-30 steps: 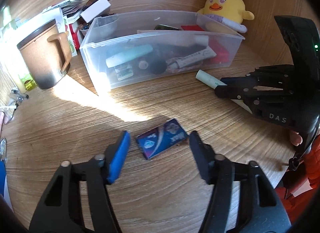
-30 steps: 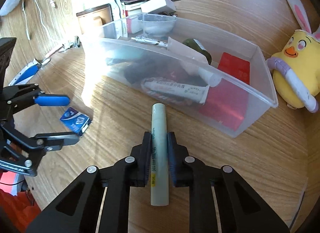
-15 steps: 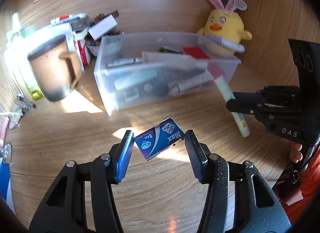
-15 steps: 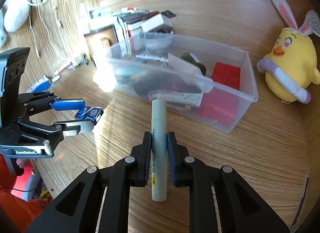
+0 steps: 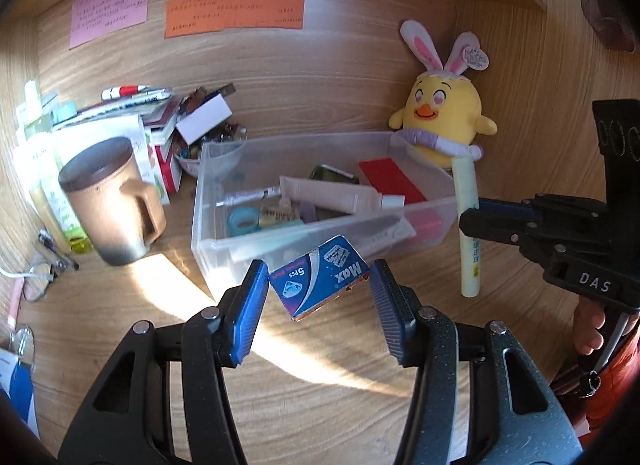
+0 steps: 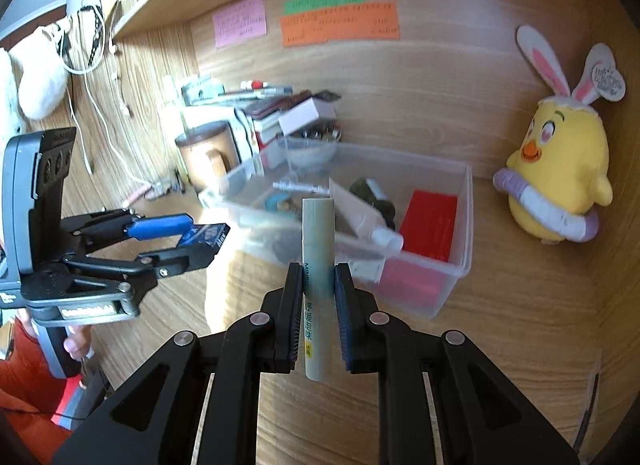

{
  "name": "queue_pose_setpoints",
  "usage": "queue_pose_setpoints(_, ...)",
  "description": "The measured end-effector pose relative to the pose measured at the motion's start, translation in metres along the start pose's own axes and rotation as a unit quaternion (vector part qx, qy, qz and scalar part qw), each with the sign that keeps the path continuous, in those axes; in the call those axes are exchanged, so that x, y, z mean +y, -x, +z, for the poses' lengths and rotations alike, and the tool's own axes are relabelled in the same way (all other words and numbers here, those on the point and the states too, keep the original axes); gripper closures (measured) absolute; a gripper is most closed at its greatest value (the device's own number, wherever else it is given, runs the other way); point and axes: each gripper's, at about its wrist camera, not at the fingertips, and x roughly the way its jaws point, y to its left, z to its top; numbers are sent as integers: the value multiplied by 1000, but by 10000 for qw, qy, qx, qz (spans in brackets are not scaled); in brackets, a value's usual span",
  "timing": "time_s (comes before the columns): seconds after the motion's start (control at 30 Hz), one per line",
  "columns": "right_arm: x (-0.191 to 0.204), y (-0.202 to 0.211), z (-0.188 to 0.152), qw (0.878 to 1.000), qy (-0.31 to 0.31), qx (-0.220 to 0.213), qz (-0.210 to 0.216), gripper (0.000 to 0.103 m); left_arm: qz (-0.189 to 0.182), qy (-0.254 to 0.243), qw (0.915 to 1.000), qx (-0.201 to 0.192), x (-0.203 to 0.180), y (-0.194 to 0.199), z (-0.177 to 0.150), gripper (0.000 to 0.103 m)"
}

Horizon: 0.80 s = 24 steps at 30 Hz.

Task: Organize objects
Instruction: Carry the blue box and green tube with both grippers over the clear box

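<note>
The left gripper [image 5: 318,297] pinches a small blue razor-blade box [image 5: 318,283] by its corners, up off the desk. The right gripper [image 6: 318,293] squeezes a pale green tube [image 6: 317,265]. The clear bin [image 5: 224,241] sits at 12 o'clock.

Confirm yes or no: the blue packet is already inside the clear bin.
No. The blue packet is held off the desk in the left gripper, in front of the clear bin.
</note>
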Motion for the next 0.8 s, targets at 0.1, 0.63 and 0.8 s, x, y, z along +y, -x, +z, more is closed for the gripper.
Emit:
queue_pose_setpoints(0.1, -1, 5, 8, 9999, -15, -152, -3, 89, -40, -22, 10000, -26, -1, -3, 7, 51)
queue_pose_setpoints(0.63, -12, -4, 51, 9976, -154, -615, -263, 89, 61, -107, 9992, -390, 3, -14, 55, 51)
queue_pose_setpoints(0.8, -21, -16, 61, 9969, -199, -607, -465, 89, 75, -88, 9995, -303, 8, -29, 66, 51)
